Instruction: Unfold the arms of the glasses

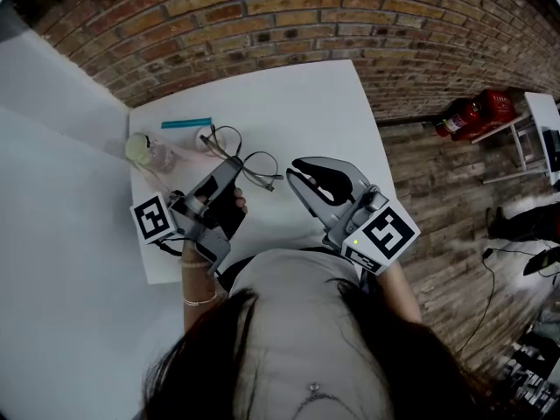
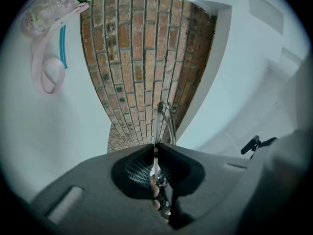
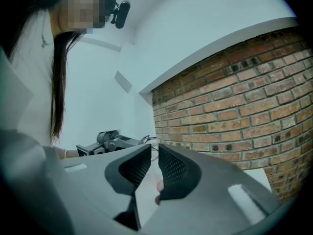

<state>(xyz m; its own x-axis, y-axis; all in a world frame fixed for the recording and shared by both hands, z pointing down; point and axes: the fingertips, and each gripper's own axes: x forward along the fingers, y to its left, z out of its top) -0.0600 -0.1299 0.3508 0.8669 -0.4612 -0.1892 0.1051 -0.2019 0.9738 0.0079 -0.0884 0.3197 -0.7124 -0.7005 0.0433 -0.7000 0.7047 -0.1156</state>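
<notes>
Thin wire-rimmed glasses (image 1: 259,170) are held just above the white table (image 1: 297,112). My left gripper (image 1: 233,166) is shut on their frame from the near side, lenses pointing away. In the left gripper view a thin metal part of the glasses (image 2: 167,117) runs up out of the closed jaws of my left gripper (image 2: 155,146). My right gripper (image 1: 293,176) hovers to the right of the glasses, a short gap apart, jaws narrowly open and holding nothing. The right gripper view shows my right gripper (image 3: 154,153) aimed at the glasses (image 3: 149,141) and the left gripper (image 3: 105,142).
A clear bottle with a green cap (image 1: 146,151) and a pink strap (image 2: 48,75) lie at the table's left edge, with a teal stick (image 1: 185,122) behind them. A brick wall (image 1: 289,16) runs behind the table. Red objects (image 1: 477,112) sit on the wooden floor at the right.
</notes>
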